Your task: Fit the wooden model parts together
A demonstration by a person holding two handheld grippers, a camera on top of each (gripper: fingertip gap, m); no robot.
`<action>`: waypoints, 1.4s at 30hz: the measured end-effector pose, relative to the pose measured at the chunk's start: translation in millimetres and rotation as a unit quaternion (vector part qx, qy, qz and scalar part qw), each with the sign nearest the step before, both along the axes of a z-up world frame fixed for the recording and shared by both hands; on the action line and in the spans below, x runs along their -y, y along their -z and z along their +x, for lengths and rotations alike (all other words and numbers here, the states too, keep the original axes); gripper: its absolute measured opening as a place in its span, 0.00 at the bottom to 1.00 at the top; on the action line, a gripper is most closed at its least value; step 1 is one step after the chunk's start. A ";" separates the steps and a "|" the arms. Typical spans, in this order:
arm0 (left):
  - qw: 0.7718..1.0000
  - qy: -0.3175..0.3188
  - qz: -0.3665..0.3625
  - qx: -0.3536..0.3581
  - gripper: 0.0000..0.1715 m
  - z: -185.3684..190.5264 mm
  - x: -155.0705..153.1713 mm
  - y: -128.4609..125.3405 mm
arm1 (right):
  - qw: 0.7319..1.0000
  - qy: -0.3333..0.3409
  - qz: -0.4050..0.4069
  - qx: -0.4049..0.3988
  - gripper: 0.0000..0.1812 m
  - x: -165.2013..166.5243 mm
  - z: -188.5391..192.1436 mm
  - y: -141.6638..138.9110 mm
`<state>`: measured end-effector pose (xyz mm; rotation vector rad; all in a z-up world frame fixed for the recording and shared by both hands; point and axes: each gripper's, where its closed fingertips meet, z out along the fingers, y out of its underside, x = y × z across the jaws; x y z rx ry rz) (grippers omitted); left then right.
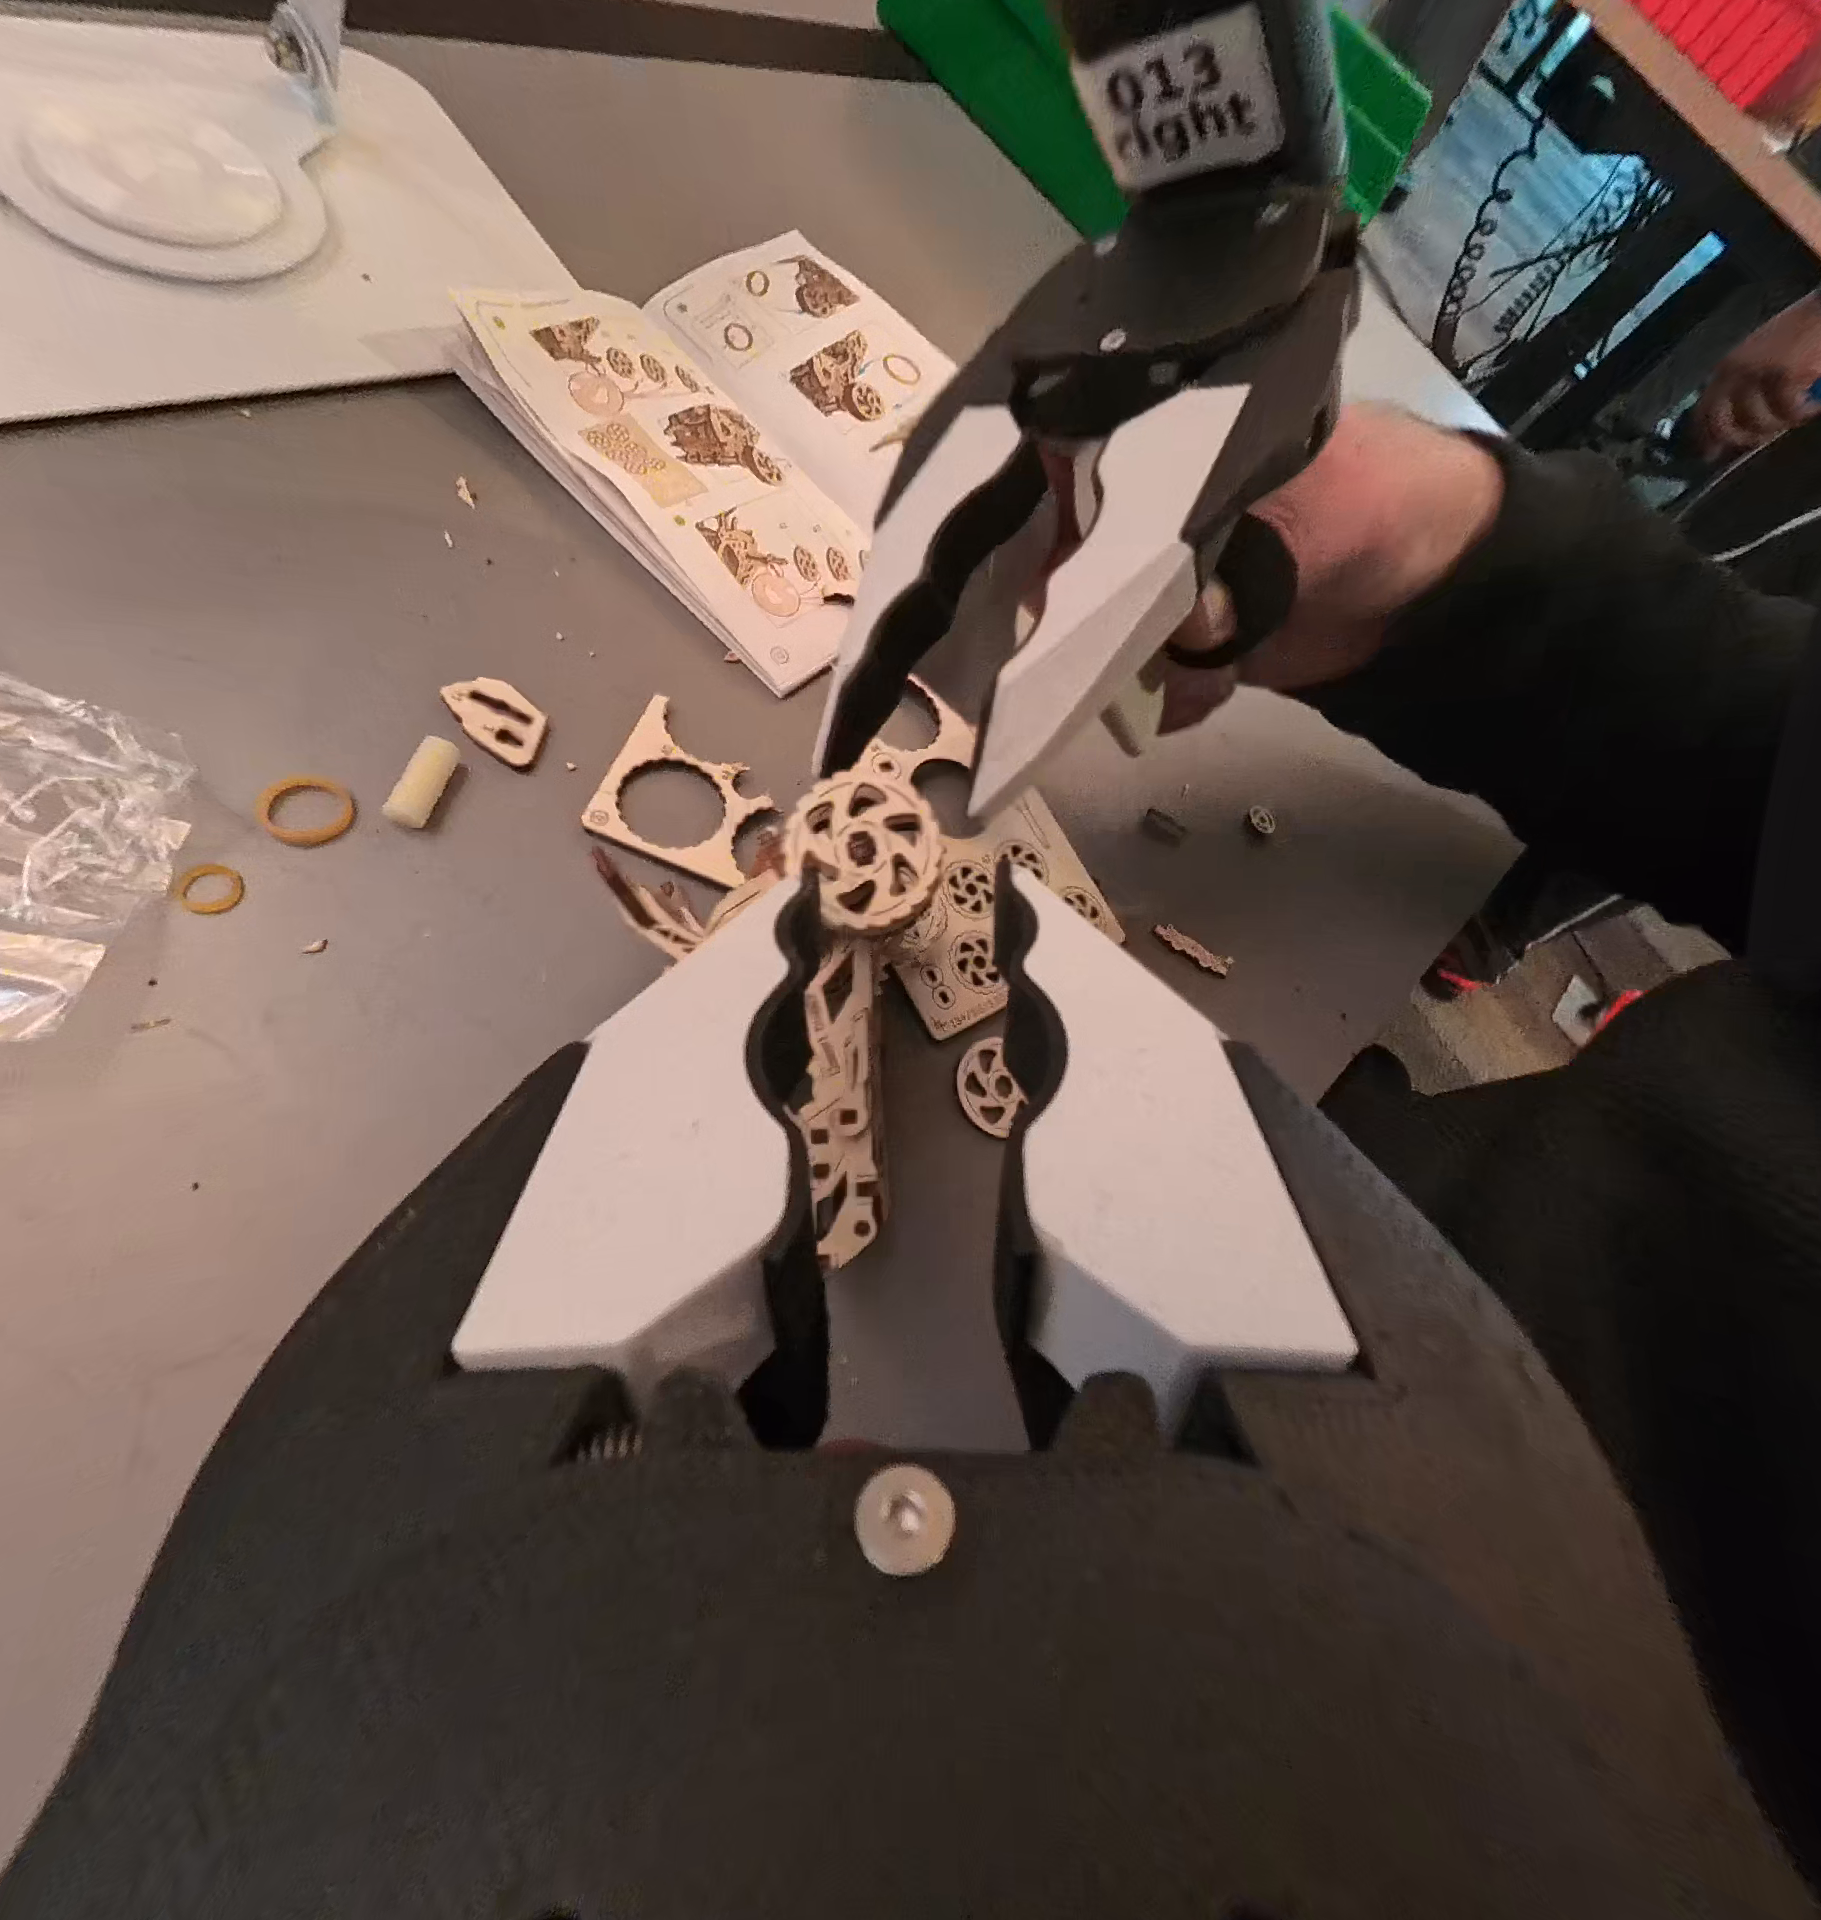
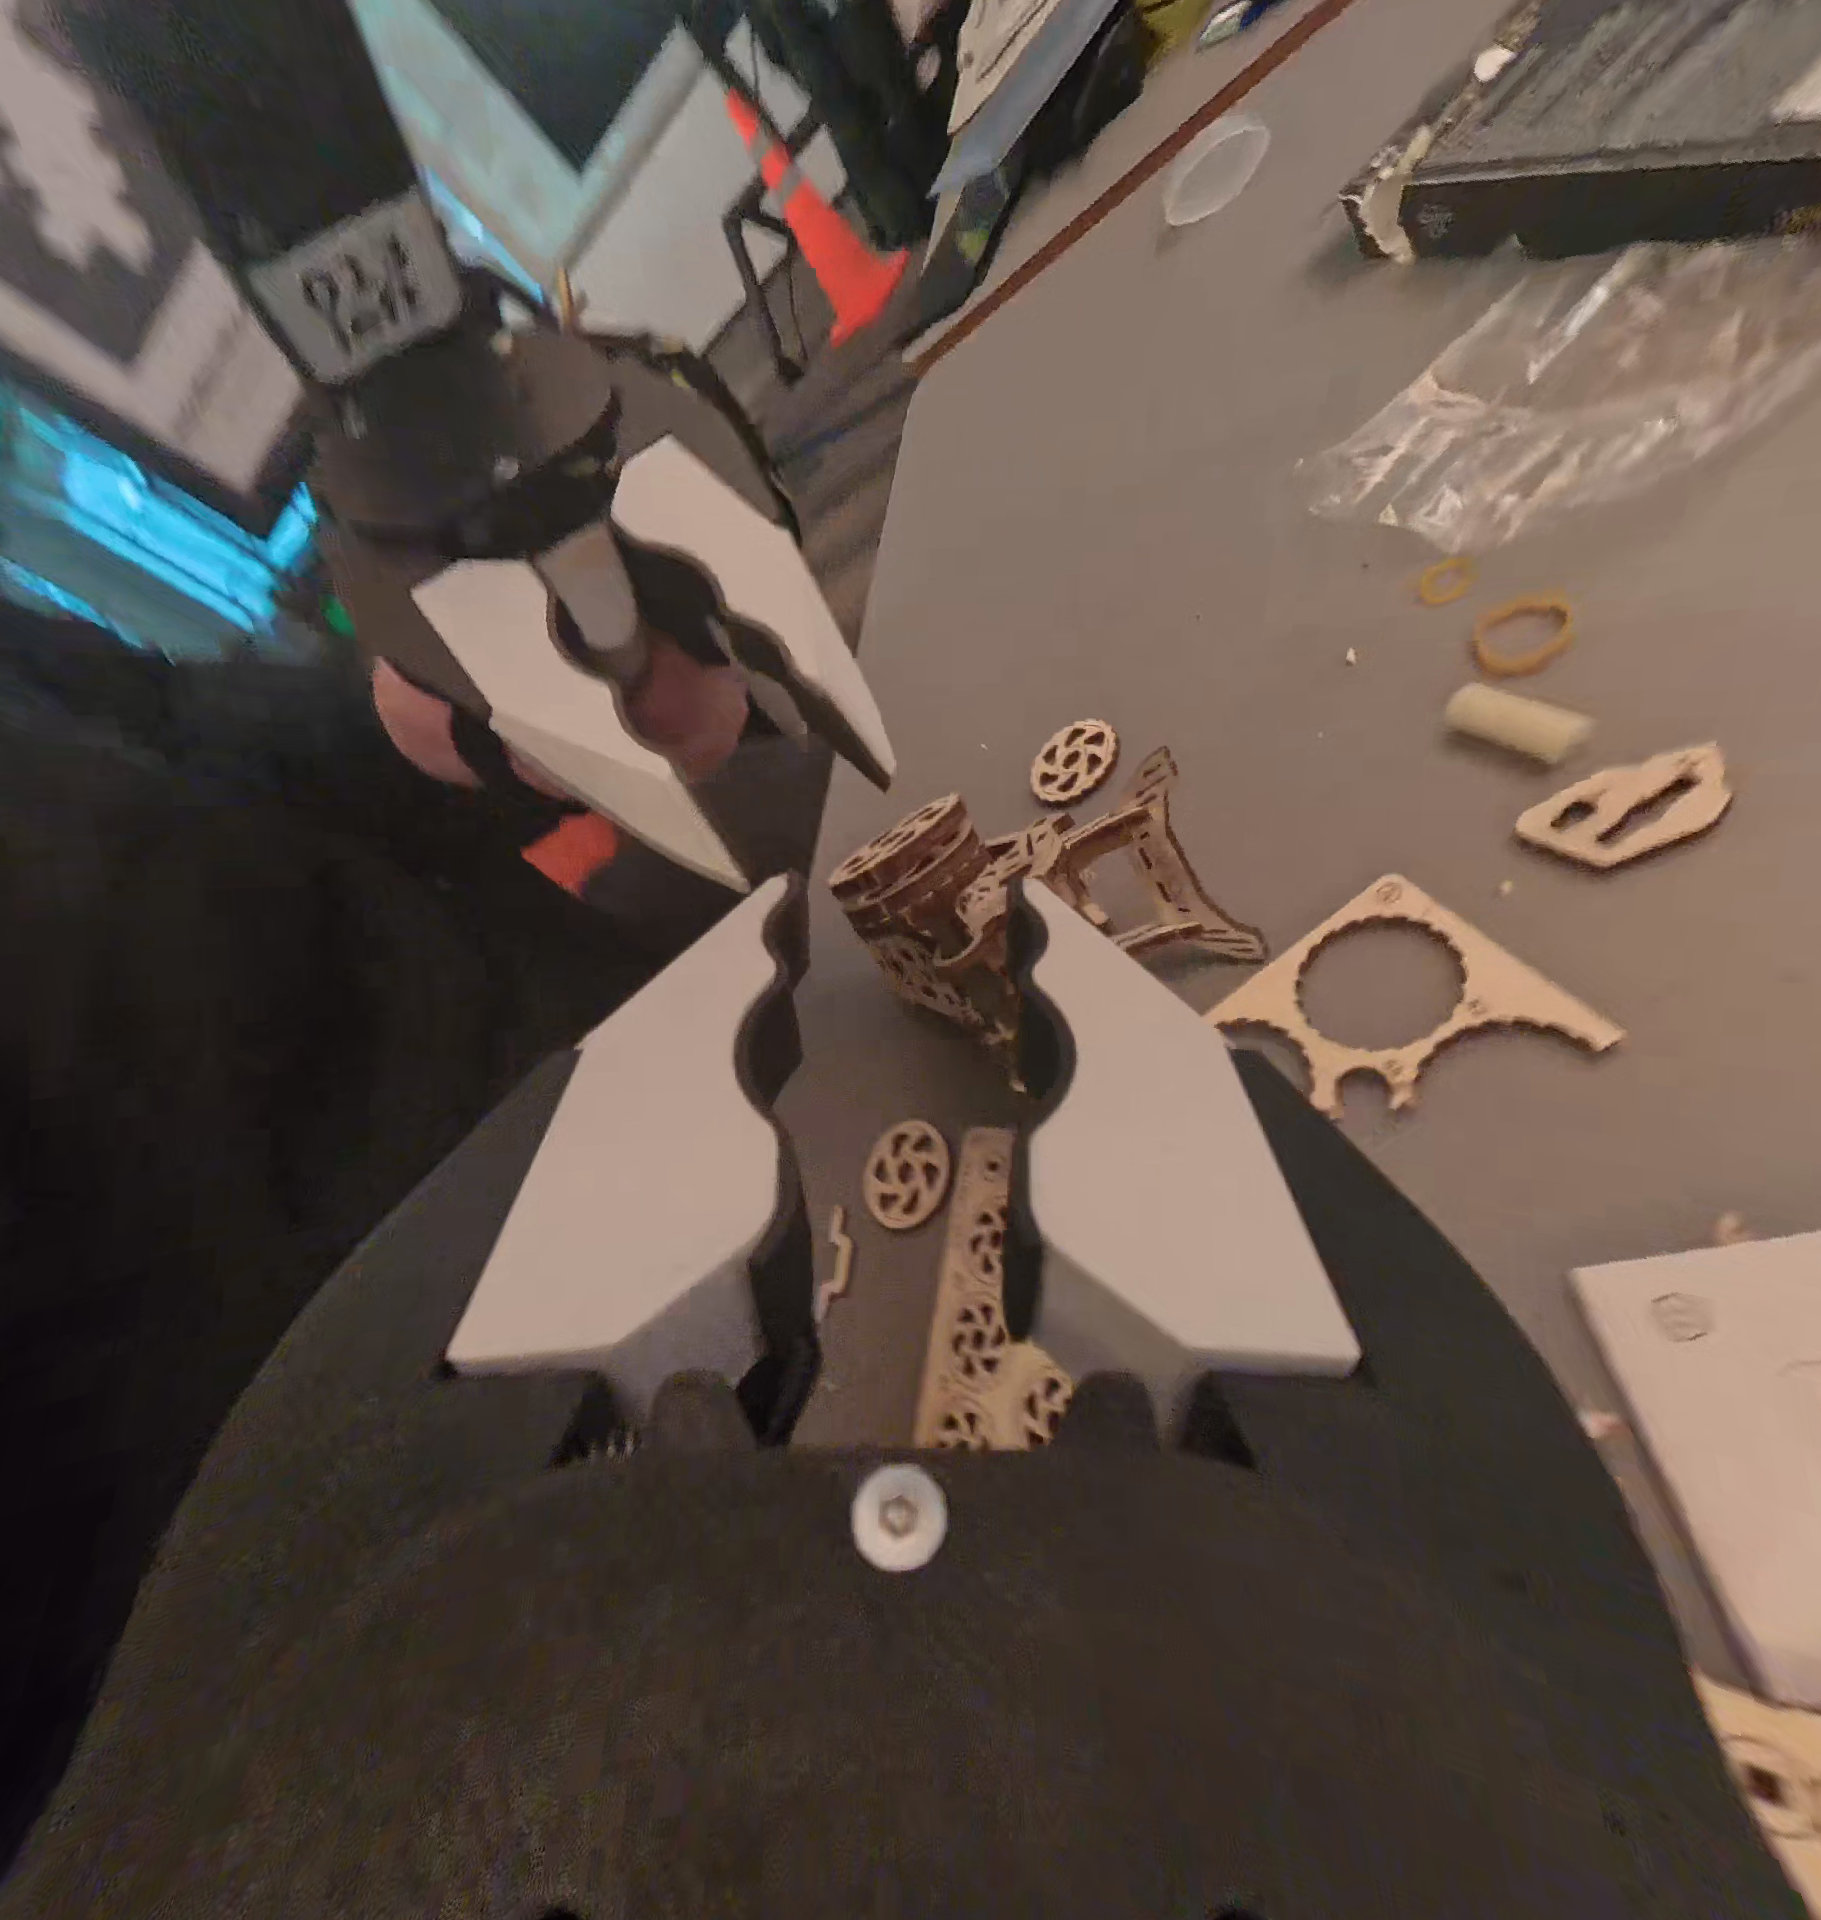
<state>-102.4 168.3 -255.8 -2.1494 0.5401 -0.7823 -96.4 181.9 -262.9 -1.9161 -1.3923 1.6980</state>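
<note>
Here, the left gripper (image 1: pixel 904 883) is released, its jaws well apart. The model (image 1: pixel 846 1081), a small wooden assembly topped by a wheel (image 1: pixel 859 864), sits in the gap, close against the left finger; whether it touches the pad I cannot tell. The right gripper (image 2: pixel 908 885) comes in from the far side, tilted down. It is also released, and its tips hang just above the wheel. In the right wrist view the model sits at that gripper's tips, partly hidden behind its right finger, with nothing clenched on it. A hand (image 1: pixel 1353 561) in a dark sleeve works the right gripper's handle.

The grey table (image 1: pixel 262 1143) is littered with parts. A cut-out sheet (image 1: pixel 667 800) with a large round hole lies just beyond the model, a sheet of wheels (image 1: pixel 989 935) lies under the tips, and a loose wheel (image 1: pixel 989 1086) is beside the left gripper's right finger. To the left lie a flat piece (image 1: pixel 495 722), a white cylinder (image 1: pixel 423 781), two rubber bands (image 1: pixel 305 810) and a clear bag (image 1: pixel 33 831). An open booklet (image 1: pixel 698 436) lies farther back
</note>
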 end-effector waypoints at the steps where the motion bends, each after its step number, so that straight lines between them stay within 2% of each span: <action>1: 1.000 -0.007 0.002 0.010 0.17 -3.2 -1.6 -1.0 | 0.999 0.015 -0.029 0.005 0.20 -1.8 -0.9 1.6; 4: 0.999 -0.012 -0.004 0.044 0.11 -7.1 -4.2 0.6 | 0.995 0.047 -0.091 0.006 0.15 -4.8 -3.8 3.2; 7: 0.999 -0.014 -0.006 0.045 0.07 -6.3 -6.3 10.7 | 0.992 0.043 -0.121 0.014 0.15 1.2 -7.8 4.0; 19: 0.999 -0.012 0.017 0.034 0.01 -6.3 -4.3 15.1 | 0.989 0.043 -0.142 0.008 0.11 0.0 -5.0 4.6; 34: 0.999 -0.019 0.020 0.026 0.00 -4.9 -3.3 15.9 | 0.994 0.047 -0.101 0.014 0.09 -0.8 -4.4 5.5; 35: 0.999 -0.019 0.016 0.030 0.00 -4.7 -2.1 15.1 | 0.994 0.051 -0.093 0.013 0.10 -2.0 -4.2 4.9; 36: 0.999 -0.013 0.014 0.041 0.02 -4.1 0.6 12.6 | 0.995 0.061 -0.082 0.013 0.15 -5.7 -3.3 3.9; 37: 0.998 -0.022 0.017 0.047 0.10 -9.2 0.6 9.9 | 0.994 0.071 -0.082 0.000 0.20 -9.9 -1.3 -2.3; 38: 0.998 -0.029 0.024 0.048 0.12 -16.1 1.8 7.0 | 0.994 0.080 -0.077 -0.017 0.21 -14.3 1.7 -10.4; 40: 0.998 -0.032 0.040 0.030 0.11 -31.2 8.3 4.7 | 0.995 0.091 -0.036 -0.014 0.20 -19.3 11.3 -14.7; 42: 0.998 -0.048 0.034 -0.027 0.11 -53.8 14.7 16.2 | 0.995 0.100 0.020 -0.009 0.17 -21.9 22.4 -18.0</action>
